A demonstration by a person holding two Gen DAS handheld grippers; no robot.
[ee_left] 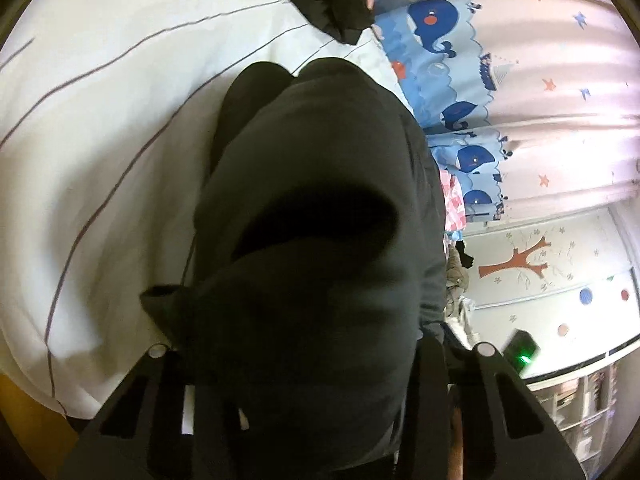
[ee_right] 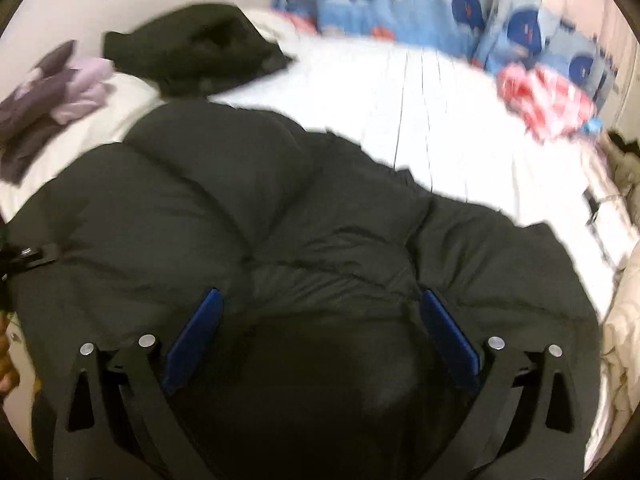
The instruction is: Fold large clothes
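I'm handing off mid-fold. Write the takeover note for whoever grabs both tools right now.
Left tool: fingers buried under bunched dark jacket fabric; grip cannot be confirmed.
Right tool: open, blue pads spread, jacket between them but not pinched.
The black puffer jacket lies bunched across the white bed.
Another dark garment and purple clothes sit at the far side, a pink item near the curtain.
No neat fold is visible yet; folding remains.

I see a white bedsheet [ee_right: 440, 120] with thin dark stripes covering the bed. Behind it hangs a pale curtain [ee_left: 560, 80] printed with blue whales and small stars, glowing with daylight. Beyond the curtain, a white wall [ee_left: 580, 264] carries a brown tree decal [ee_left: 520, 260] and coloured dots.
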